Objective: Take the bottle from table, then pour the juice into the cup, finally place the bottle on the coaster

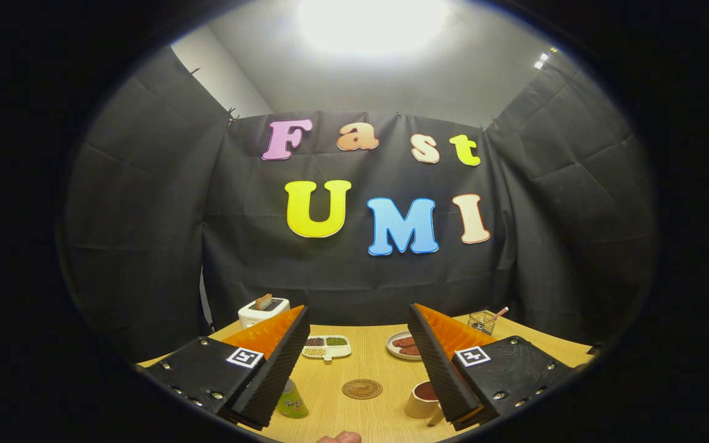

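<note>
My gripper (354, 369) sits low in the frame with its two fingers spread wide apart, nothing between them but bare table. The fingers are black wedges with ribbed inner pads (277, 369) and orange backs, each carrying a small square marker on top.

At the very bottom centre a bit of a fingertip (339, 437) pokes in, cut off by the edge, so I can't make out more of it.

Lower left, the bottle (292, 401) is mostly hidden behind my left finger; only a greenish lower part with a label shows. Lower right, the cup (421, 400) is a small cream mug with dark liquid inside, half covered by the right finger.

Between the fingers, a little ahead, the coaster (362, 389) lies flat on the light wooden table (367, 357), round and brown with a faint pattern.

Further back in the middle there's a white divided tray (326, 347) holding grains or beans, and a plate (400, 346) with reddish-brown pieces, partly blocked. Far left stands a white toaster (262, 311) with toast sticking up; far right a small wire basket (484, 321), hard to read.
</note>
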{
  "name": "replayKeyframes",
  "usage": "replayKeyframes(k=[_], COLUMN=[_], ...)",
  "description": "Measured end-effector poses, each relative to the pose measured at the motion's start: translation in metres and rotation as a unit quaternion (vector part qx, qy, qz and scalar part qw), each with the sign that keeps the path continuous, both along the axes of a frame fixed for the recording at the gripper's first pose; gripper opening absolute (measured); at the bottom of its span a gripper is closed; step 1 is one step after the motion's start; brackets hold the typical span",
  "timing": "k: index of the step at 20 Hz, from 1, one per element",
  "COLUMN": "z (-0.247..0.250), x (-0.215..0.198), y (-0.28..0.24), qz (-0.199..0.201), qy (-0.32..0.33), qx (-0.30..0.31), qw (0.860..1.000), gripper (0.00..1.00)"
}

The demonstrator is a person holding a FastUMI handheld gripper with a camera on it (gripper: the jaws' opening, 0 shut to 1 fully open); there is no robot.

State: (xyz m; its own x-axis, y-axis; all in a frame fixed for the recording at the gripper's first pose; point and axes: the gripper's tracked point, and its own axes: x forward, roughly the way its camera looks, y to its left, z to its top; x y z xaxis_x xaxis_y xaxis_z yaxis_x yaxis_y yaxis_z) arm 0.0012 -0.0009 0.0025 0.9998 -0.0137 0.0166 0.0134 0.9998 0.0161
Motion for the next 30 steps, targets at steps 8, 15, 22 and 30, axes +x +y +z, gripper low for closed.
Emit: replayKeyframes(k=[8, 15, 22, 30], z=[-0.012, -0.027, -0.051, -0.088], x=[0.006, 0.014, 0.023, 0.035], y=[0.019, 0.050, 0.087, 0.110], qz=[0.011, 0.027, 0.051, 0.057], qy=[-0.001, 0.005, 0.018, 0.049], qx=[0.010, -0.001, 0.016, -0.002], qw=[1.000, 1.000, 0.998, 0.997], gripper=[0.98, 0.98, 0.98, 0.98])
